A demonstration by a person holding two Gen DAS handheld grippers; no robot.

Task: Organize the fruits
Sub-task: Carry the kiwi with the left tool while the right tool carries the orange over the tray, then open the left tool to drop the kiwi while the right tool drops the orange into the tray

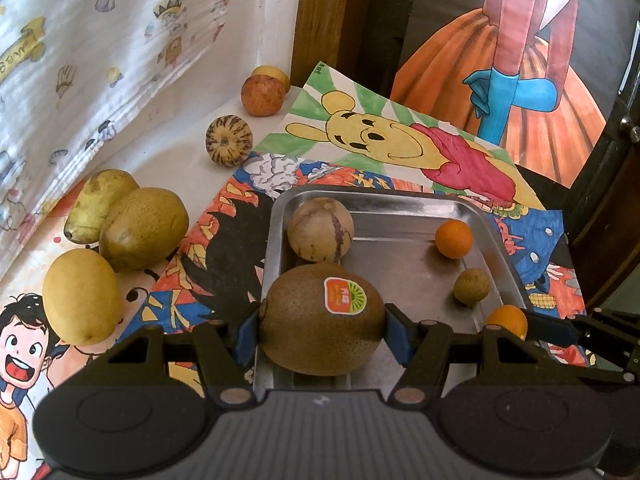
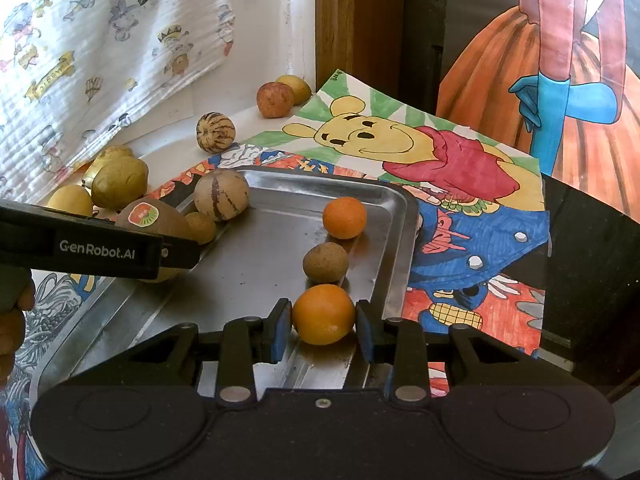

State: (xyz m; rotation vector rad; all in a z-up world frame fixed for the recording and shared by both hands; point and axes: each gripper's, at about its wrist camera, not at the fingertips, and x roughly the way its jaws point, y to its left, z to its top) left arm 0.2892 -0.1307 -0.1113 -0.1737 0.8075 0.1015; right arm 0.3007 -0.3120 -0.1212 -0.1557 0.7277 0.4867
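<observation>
My left gripper (image 1: 322, 322) is shut on a large brown kiwi (image 1: 320, 320) with an orange sticker, held over the near left of the metal tray (image 1: 400, 264). My right gripper (image 2: 323, 322) has its pads against a small orange (image 2: 323, 314) at the tray's (image 2: 256, 264) near right; the orange also shows in the left wrist view (image 1: 507, 320). In the tray lie a striped round melon (image 1: 320, 229), another small orange (image 1: 453, 239) and a small brown fruit (image 1: 472, 286).
Outside the tray on the left lie yellow-green fruits (image 1: 142, 228), a lemon-like fruit (image 1: 80, 296), a striped melon (image 1: 229, 141) and a red apple (image 1: 262, 95). Coloured drawings (image 1: 400, 136) cover the table. A cloth wall (image 1: 80, 60) stands left.
</observation>
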